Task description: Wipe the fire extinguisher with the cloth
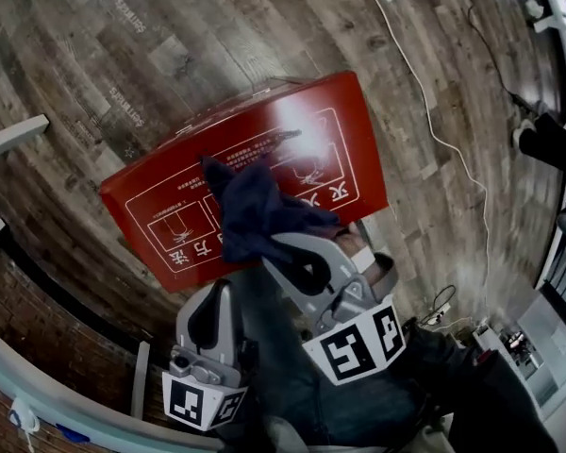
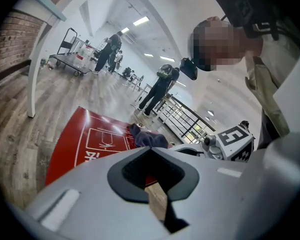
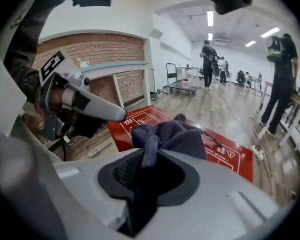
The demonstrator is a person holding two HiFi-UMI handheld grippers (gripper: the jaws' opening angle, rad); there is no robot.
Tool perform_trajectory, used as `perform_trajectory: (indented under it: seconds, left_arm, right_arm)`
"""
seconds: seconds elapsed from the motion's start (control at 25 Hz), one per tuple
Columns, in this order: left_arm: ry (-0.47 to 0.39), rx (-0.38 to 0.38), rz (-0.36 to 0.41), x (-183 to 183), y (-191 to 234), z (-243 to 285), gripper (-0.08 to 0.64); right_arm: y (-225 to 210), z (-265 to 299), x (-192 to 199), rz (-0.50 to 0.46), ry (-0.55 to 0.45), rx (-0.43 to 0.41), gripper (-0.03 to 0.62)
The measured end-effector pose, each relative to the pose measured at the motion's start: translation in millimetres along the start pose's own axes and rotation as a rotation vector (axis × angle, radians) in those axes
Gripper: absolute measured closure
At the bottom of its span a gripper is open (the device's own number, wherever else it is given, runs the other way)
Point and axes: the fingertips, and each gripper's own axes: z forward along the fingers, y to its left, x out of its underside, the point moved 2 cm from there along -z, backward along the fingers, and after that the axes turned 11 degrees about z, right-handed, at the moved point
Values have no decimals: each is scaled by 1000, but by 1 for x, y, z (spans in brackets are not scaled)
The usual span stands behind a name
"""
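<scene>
Grey plastic jaws of the right gripper [image 3: 149, 160] are clamped on a dark blue crumpled cloth [image 3: 176, 136]. A strand of it runs down between the pads and the rest is bunched beyond the tips. From the head view the bunch hangs over the near half of a flat red rectangular box [image 1: 332, 125] printed with white line drawings and characters. Whether the fabric touches the lid cannot be told.

To its left, nearer the person, the left gripper [image 2: 154, 170] has its jaws drawn together with nothing between them. It sits short of the box's near edge and is pointed towards it.

The box lies on its back on a grey-brown wooden plank floor [image 1: 160, 55]. A thin white cable [image 1: 436, 132] snakes over the floor past its right side. A brick wall [image 3: 97, 51] runs along the left side. Farther down the hall several people stand near a metal trolley [image 2: 66, 59].
</scene>
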Motion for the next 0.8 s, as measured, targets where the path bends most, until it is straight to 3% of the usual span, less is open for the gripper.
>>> perform_trajectory:
  seconds: [0.08, 0.24, 0.28, 0.4, 0.48, 0.6, 0.72, 0.8]
  left_arm:
    - [11, 20, 15, -2, -8, 11, 558]
    - [27, 31, 29, -1, -28, 35, 558]
    - [32, 38, 28, 0, -33, 41, 558]
    - [47, 72, 29, 0, -54, 62, 558]
    - [51, 101, 34, -1, -72, 77, 558]
    - [53, 128, 38, -1, -93, 98, 558]
    - [59, 124, 27, 1, -105, 112, 558]
    - [60, 129, 18, 1, -113, 118, 558]
  right_arm:
    - [-15, -10, 7, 23, -16, 8, 520]
    - [-92, -55, 30, 142, -80, 114, 520]
    - [-109, -66, 39, 208, -88, 136, 520]
    - [-148, -88, 69, 573, -101, 149, 520]
    - [-170, -87, 86, 678, -117, 64, 520]
    - [-184, -56, 116, 803, -134, -193, 520]
    - [-180, -18, 137, 1033, -162, -484, 520]
    - [-189, 3, 145, 1176, -205, -566, 520]
